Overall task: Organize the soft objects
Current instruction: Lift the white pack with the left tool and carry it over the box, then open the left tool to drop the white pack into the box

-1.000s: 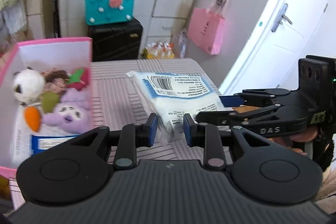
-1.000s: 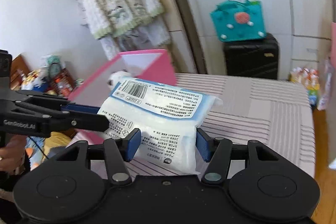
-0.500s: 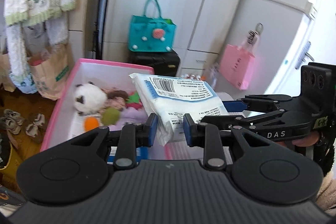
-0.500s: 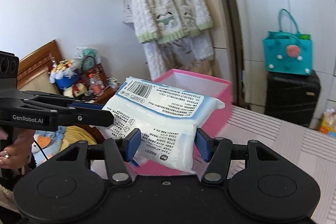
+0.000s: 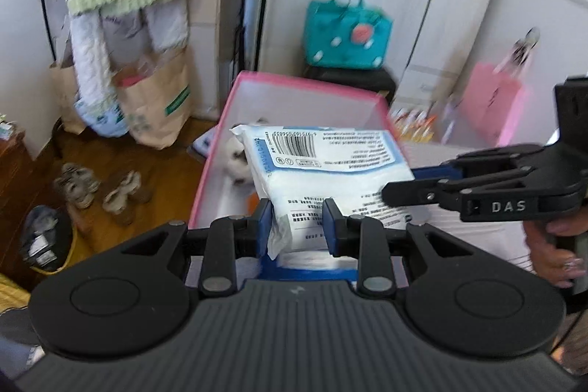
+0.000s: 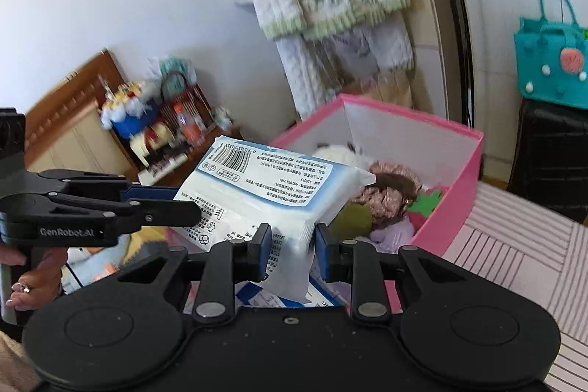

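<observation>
Both grippers clamped on soft white plastic-wrapped pack w/ blue label (image 5: 323,168): left gripper (image 5: 297,225) pinches one end, right gripper (image 6: 292,250) the other. Pack's in the air over open pink box (image 6: 455,197) w/ plush toys (image 6: 386,193).

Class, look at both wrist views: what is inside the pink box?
Inside the pink box lie a white plush, a pink-brown scrunchie, a green plush and a lilac plush. The white packet, held by both grippers, covers the rest.

White-and-blue pack (image 5: 323,164), pink box (image 6: 455,204), teal bag (image 5: 347,35), pink-striped cloth (image 6: 522,245)
</observation>
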Available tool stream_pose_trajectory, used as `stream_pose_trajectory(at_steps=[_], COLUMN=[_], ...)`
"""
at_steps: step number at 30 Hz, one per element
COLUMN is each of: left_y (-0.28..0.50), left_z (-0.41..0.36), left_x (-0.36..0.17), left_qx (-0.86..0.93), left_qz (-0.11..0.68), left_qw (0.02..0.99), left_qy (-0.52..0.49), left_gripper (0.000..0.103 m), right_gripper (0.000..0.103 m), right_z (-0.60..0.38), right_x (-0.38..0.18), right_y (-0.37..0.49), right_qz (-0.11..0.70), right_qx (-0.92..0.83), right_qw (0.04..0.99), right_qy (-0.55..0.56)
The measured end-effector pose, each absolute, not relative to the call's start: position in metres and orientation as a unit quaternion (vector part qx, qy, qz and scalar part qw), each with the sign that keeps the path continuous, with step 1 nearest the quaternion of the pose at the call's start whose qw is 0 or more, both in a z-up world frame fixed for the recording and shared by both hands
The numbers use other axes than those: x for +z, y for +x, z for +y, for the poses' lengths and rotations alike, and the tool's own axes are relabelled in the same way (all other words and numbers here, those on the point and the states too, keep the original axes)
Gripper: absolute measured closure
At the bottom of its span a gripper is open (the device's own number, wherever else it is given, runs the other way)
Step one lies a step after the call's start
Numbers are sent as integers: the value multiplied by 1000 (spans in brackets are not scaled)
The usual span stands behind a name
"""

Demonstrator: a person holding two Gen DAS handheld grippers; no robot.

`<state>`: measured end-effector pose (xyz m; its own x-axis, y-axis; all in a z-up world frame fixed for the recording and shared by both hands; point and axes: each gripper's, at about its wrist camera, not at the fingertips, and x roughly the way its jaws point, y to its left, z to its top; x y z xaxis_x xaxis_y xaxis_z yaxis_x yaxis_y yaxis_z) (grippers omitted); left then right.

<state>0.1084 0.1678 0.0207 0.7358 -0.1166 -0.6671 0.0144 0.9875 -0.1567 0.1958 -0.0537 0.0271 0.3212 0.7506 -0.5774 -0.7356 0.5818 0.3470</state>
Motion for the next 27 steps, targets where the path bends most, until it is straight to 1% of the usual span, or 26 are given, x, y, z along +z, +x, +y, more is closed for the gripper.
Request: stream_pose_trajectory(at_steps=[4, 7, 13, 17, 19, 22, 24, 27], left_y=[114, 107, 114, 122, 123, 121, 119, 116], left_z=[175, 168, 167, 164, 157, 150, 151, 159], left_x=[12, 11, 3, -3, -6, -9, -6, -1], left_qx=[-20, -15, -17, -9, 12, 44, 41, 11], left_qz=[382, 367, 387, 393, 383, 360, 353, 365], left_qw=[921, 929, 922, 918, 917, 919, 923, 925], left_qy=[-74, -41, -7, 52, 106, 153, 148, 106], left_gripper=[75, 74, 74, 74, 74, 74, 74, 73], right_gripper=[72, 73, 72, 72, 73, 72, 72, 71], right_z=[-32, -23, -19, -14, -12, -8, -6, -10], right_x=[13, 9, 8, 5, 2, -4, -7, -5], right_y=[204, 204, 201, 197, 196, 197, 198, 196], right_qz=[383, 384, 386, 398, 402, 411, 411, 392], right_qx=[444, 435, 430, 426, 421, 416, 408, 381], right_qw=[810, 814, 816, 812, 812, 810, 814, 835], right_qy=[-2, -13, -20, -30, -33, -36, -41, -58])
